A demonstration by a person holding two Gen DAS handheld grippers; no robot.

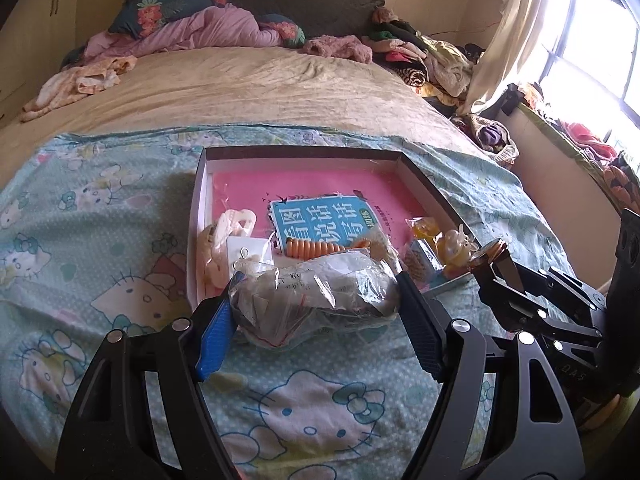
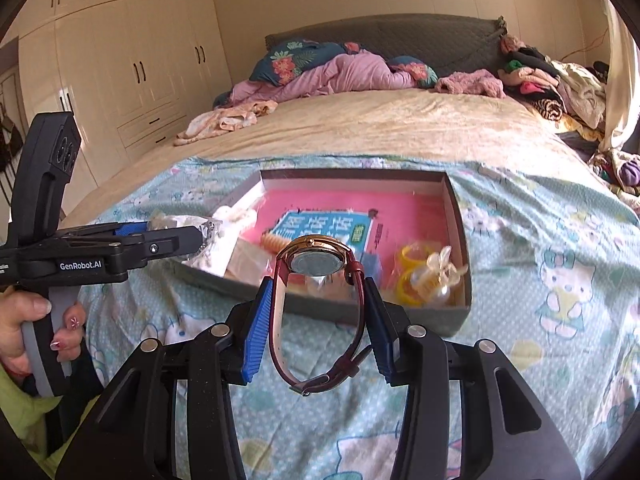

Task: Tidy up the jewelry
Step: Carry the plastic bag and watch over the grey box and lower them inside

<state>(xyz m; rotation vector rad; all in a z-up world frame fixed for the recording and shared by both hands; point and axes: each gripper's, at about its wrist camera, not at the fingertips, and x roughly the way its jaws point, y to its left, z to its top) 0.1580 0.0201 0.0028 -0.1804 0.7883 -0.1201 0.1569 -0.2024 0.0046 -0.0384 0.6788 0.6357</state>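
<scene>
Bedroom bed with a pale blue cartoon-cat sheet point(image 1: 100, 240) carrying a shallow cardboard box tray point(image 2: 460, 216).

Left tool point(image 1: 316, 296) is closed on a crinkled clear plastic bag point(image 1: 316, 292) of small items, held above the tray's near edge. Right tool point(image 2: 320, 320) grips a gold-cased wristwatch with dark red leather strap point(image 2: 318, 264) by its strap, just before the tray's near wall. Inside lie a pink-and-blue booklet point(image 2: 332, 224) and yellow rings point(image 2: 412, 276).
</scene>
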